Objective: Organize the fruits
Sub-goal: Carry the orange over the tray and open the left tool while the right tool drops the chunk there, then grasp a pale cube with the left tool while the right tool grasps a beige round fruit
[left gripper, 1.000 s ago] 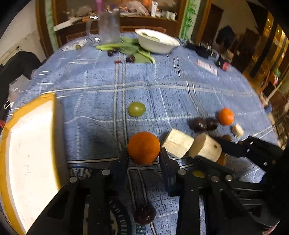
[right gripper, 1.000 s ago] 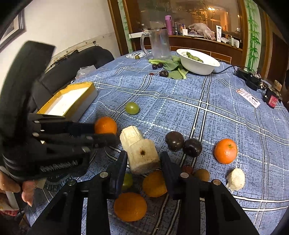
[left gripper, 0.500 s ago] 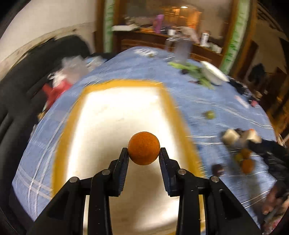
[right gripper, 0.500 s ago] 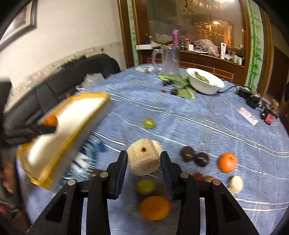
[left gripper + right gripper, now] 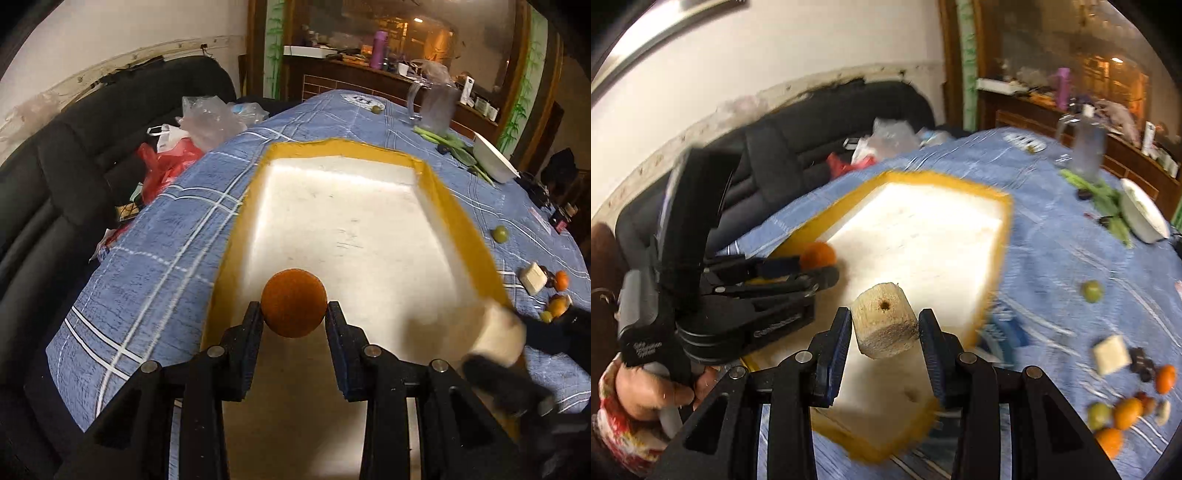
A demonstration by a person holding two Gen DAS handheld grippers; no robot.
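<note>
Left gripper point(image 5: 294, 314): you hold the orange point(image 5: 294, 302) clamped between its two fingers, above the near end of the tray point(image 5: 458, 221).
Right gripper point(image 5: 885, 325): you grip the pale wooden block point(image 5: 884, 319) tightly, above the tray's near part.
Tray: white inside, yellow rim, it lies on the blue checked tablecloth point(image 5: 166, 258).
Other fruits point(image 5: 1123, 410): they lie on the cloth at the right, well apart from the tray.

Wooden block point(image 5: 884, 319) in right claw point(image 5: 885, 330) above yellow-rimmed tray point(image 5: 1003, 236).
</note>
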